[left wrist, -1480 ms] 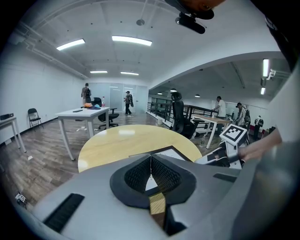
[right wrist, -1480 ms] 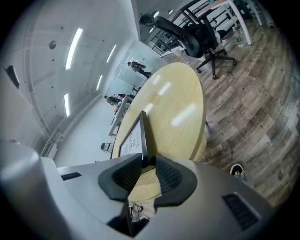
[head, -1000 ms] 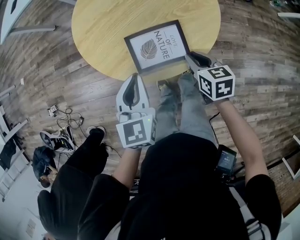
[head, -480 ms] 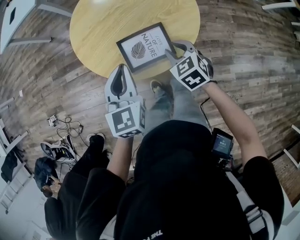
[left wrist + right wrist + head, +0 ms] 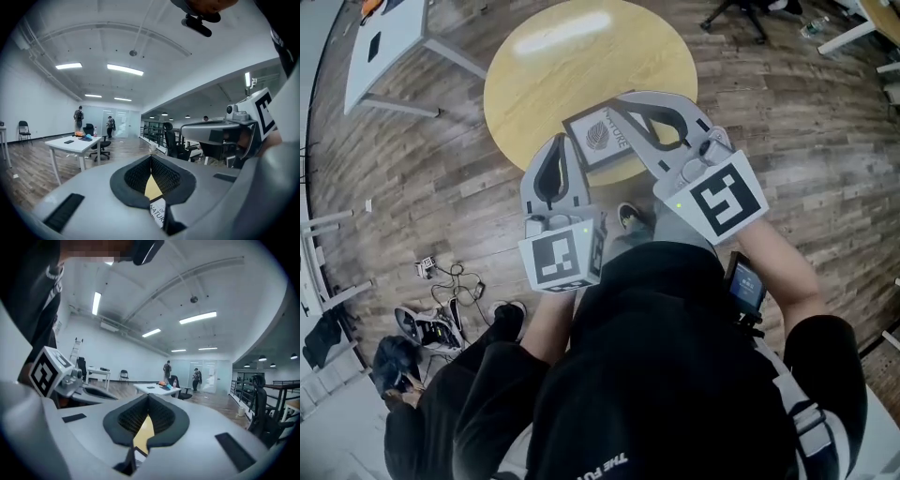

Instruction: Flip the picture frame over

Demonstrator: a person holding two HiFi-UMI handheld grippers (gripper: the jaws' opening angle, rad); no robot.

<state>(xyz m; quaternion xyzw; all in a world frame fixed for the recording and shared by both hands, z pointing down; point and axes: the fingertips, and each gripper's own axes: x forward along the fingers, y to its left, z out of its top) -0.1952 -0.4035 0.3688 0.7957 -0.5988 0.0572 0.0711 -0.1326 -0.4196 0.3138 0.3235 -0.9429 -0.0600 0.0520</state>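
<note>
**Both tongs shut and empty, frame face up on table**

Head view: round yellow table [image 5: 546,84] in the upper centre, on a plank floor [image 5: 806,112]. The picture frame [image 5: 602,138] lies flat on the table's near side, close to the edge. It is black-rimmed with a white print and leaf facing up. Its right part is covered in the picture by the right gripper [image 5: 621,101].

The right gripper reaches in from the marker cube at centre right, slanting to the upper left. Its jaws are together at the tips with nothing between them. The right gripper view confirms this: the tips meet [image 5: 148,395], with a sliver of yellow tabletop and a frame corner seen below through the gap.

The left gripper [image 5: 558,141] is just left of the frame in the picture, over the table's near edge. Its jaws are also closed and empty. In the left gripper view the tips meet [image 5: 151,156], and a bit of the frame's print [image 5: 158,213] shows underneath.

Both gripper views look out level across the room, so neither gripper is on the frame.

Other things: white desk [image 5: 389,37] at upper left, cables [image 5: 445,274] on the floor at lower left, and a shoe [image 5: 628,217] below the table edge.
</note>
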